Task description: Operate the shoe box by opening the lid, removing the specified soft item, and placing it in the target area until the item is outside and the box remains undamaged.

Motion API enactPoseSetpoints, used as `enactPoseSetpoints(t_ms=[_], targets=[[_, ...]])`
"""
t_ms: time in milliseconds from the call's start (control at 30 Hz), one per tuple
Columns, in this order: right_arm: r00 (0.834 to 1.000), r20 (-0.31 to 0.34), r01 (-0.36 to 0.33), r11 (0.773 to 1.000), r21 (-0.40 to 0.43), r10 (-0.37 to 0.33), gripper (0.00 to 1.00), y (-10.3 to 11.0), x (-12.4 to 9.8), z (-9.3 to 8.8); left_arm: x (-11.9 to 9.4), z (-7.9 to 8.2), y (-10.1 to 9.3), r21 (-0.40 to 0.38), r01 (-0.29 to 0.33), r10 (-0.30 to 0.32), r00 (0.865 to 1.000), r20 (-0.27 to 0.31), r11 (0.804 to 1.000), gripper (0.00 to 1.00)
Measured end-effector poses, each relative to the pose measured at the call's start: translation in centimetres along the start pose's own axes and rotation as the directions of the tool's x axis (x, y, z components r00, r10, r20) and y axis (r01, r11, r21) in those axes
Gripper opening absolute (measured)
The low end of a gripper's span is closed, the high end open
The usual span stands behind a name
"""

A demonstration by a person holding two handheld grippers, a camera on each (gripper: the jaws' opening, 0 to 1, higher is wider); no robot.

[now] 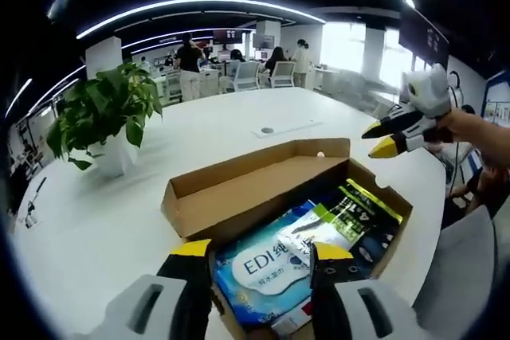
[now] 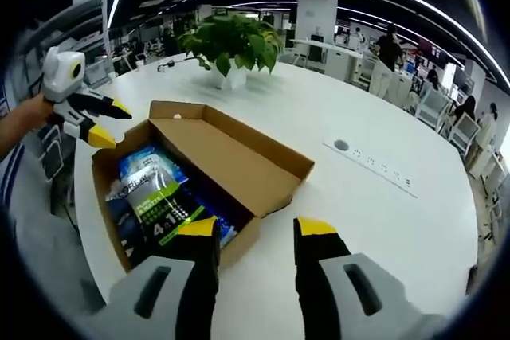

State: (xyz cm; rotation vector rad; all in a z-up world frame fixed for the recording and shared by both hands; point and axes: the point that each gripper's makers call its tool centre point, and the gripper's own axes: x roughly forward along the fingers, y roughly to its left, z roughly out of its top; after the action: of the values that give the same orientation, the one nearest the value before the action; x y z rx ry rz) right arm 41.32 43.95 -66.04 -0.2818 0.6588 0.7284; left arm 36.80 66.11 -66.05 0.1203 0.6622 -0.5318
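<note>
A brown cardboard shoe box (image 1: 386, 191) (image 2: 242, 238) lies on the white table with its lid (image 1: 253, 181) (image 2: 217, 157) folded back flat. Inside lie a blue and white soft wipes pack (image 1: 259, 267) (image 2: 146, 162) and a black and green packet (image 1: 358, 214) (image 2: 159, 209). My left gripper (image 1: 261, 251) hovers open over the wipes pack, holding nothing; in the right gripper view it (image 2: 102, 123) sits at the box's far left end. My right gripper (image 2: 256, 228) stands open at the box's near corner; in the left gripper view it (image 1: 392, 137) is beyond the box's right end, held by a hand.
A potted green plant (image 1: 107, 113) (image 2: 231, 45) stands on the table (image 1: 119, 220) (image 2: 382, 220) beyond the box. A cable port (image 1: 267, 130) (image 2: 341, 146) is set in the tabletop. A grey chair (image 1: 470, 268) is close by. People and office chairs are far behind.
</note>
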Motion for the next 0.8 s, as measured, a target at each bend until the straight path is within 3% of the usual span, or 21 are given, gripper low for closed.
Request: enactPoseSetpoints(t_ms=[500,800], targets=[[0.995,-0.041,-0.086,0.995,0.057,0.089,0.42,3.7,-0.2,-1.2,0.9,-2.6,-3.2,-0.154,0.076,-0.087,0.994,-0.069,0.985,0.47],[0.991,-0.060,-0.116,0.988,0.101,0.122,0.44,5.5,0.3,-2.1,2.1,-4.4,-4.6,-0.257,0.108,-0.139,0.984,-0.108,0.960,0.34]])
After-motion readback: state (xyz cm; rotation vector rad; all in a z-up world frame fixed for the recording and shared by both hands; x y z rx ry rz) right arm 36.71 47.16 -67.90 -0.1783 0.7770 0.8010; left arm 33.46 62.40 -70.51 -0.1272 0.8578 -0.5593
